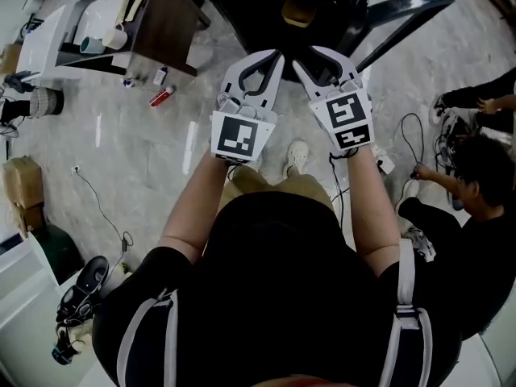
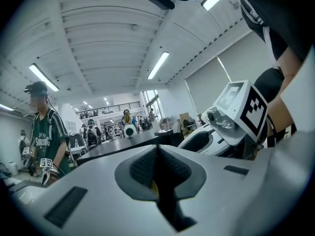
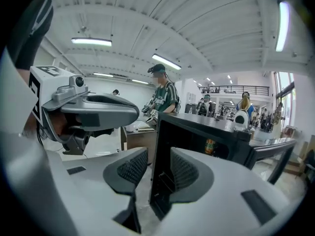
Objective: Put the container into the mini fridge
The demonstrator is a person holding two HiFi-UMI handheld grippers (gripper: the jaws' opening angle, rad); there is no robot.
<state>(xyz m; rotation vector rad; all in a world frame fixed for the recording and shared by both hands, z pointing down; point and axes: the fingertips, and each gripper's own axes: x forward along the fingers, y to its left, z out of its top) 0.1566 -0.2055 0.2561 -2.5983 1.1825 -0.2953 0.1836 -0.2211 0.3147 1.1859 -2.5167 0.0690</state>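
Black mini fridge (image 3: 206,127) is standing just ahead.
Right gripper (image 3: 157,162) is gaping toward its edge; left gripper (image 2: 157,167) is pinching shut.

Glossy floor (image 1: 105,135), matt plastic left tool (image 2: 157,166) — ribbed pads (image 2: 140,168)

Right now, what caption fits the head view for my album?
Seen from above, a person holds the left tool and right tool side by side over a pale floor.

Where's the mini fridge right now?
The mini fridge is top centre in the head view, on the floor directly ahead of the left hand-held gripper and right hand-held gripper.
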